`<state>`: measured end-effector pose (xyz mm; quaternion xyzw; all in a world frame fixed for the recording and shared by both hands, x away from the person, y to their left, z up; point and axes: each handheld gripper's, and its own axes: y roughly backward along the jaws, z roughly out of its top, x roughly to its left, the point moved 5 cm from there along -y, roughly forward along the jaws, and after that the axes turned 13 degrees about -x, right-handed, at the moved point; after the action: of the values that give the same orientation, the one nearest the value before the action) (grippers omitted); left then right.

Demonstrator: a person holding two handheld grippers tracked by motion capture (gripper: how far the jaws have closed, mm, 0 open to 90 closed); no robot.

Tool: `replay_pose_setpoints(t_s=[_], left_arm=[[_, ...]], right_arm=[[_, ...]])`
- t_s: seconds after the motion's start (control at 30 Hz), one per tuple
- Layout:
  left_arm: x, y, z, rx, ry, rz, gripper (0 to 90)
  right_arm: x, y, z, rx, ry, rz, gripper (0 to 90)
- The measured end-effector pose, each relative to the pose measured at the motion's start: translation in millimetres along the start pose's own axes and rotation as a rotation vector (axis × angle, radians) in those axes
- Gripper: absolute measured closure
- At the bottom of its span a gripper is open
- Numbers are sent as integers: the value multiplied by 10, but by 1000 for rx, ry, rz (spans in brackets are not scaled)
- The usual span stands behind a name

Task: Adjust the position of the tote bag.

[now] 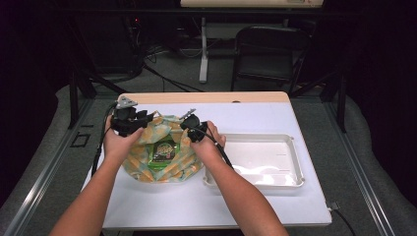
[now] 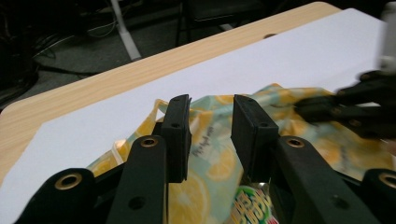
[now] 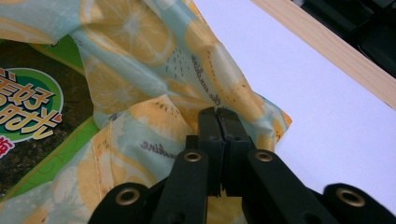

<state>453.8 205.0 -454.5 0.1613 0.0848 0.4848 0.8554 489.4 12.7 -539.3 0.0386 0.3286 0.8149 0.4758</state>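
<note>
Cloth [image 1: 169, 164], soft and limp around the green packet [image 1: 163, 151], is lying on the table [image 1: 255, 118]; I am taking its edges. My right gripper [image 3: 217, 112] is clamping a fold, while my left gripper [image 2: 211, 123] is standing released.

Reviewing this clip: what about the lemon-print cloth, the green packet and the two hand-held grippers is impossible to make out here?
- Green packet: print too small in the high view; cut off by the left edge in the right gripper view.
- Lemon-print cloth: its underside and the packet's lower part are hidden by folds.
- Right hand-held gripper: blurred in the left gripper view.
- White tray: glare hides its floor.
</note>
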Motion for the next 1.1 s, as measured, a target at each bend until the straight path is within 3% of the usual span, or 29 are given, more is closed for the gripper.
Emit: replay_pose_setpoints(t_s=[0.1, 0.17, 0.27, 0.33, 0.53, 0.7, 0.97, 1.1], left_arm=[[-36, 128, -9, 16, -24, -15, 653], [-59, 191, -44, -6, -22, -25, 633], [-60, 189, -145, 45, -53, -22, 602], [-74, 171, -215, 38, -45, -37, 602], [-119, 34, -468, 106, -51, -35, 550], [-175, -98, -650, 168, -118, -33, 509], [-233, -301, -752, 203, -204, 10, 482], [-222, -388, -811, 230, -227, 35, 482]], right_arm=[[3, -3, -10, -2, -5, 2, 890], [-1, 3, -12, 2, -1, 3, 889], [-11, 7, -13, 3, -4, 4, 885], [-14, 6, -16, 4, -11, 7, 884], [-15, 3, -21, 5, -12, 7, 873], [-24, -5, -33, 8, -31, 15, 868], [-38, -15, -47, 18, -46, 25, 861], [-33, -12, -48, 19, -47, 29, 860]])
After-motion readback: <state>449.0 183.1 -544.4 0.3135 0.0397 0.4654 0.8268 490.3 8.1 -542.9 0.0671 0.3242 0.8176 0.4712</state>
